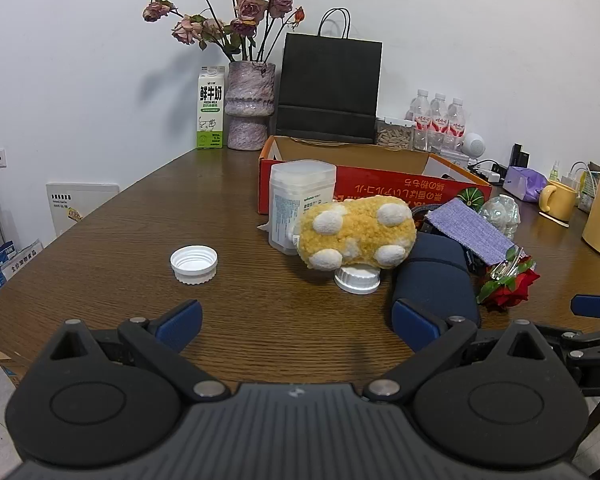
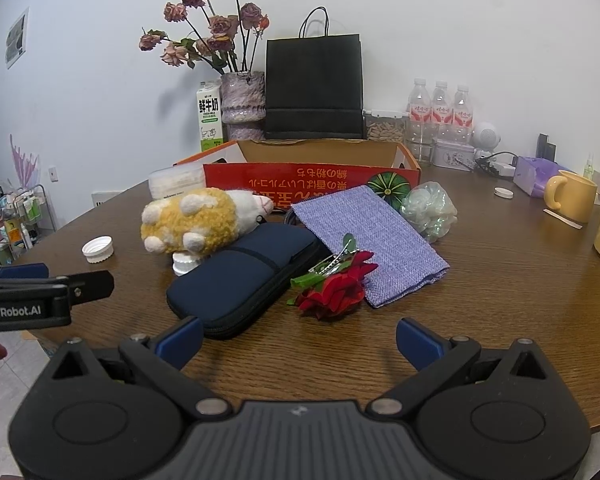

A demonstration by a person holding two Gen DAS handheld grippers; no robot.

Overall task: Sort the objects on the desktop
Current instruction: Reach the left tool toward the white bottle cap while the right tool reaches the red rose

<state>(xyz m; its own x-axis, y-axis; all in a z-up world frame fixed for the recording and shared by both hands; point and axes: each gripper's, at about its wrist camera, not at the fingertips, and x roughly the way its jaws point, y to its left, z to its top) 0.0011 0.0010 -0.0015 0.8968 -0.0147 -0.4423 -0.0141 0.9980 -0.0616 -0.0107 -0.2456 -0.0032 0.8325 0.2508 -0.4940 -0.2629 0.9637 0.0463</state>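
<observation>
A yellow plush toy (image 1: 356,238) (image 2: 196,220) lies mid-table on a white cap (image 1: 357,278), in front of a clear plastic jar (image 1: 298,200). Beside it lie a navy zip case (image 1: 432,276) (image 2: 244,276), a purple woven pouch (image 1: 470,228) (image 2: 372,236), a red rose clip (image 1: 508,286) (image 2: 334,286) and a crumpled clear bag (image 2: 430,208). A loose white cap (image 1: 194,264) (image 2: 97,249) sits to the left. An open red cardboard box (image 1: 380,184) (image 2: 312,178) stands behind the pile. My left gripper (image 1: 296,326) is open over bare table. My right gripper (image 2: 300,340) is open just short of the rose, holding nothing.
At the back stand a milk carton (image 1: 211,112), a vase of dried roses (image 1: 251,110), a black paper bag (image 1: 328,88), water bottles (image 2: 440,116) and a snack container (image 2: 385,126). A yellow mug (image 2: 572,196) and a purple tissue pack (image 2: 530,176) sit at the right.
</observation>
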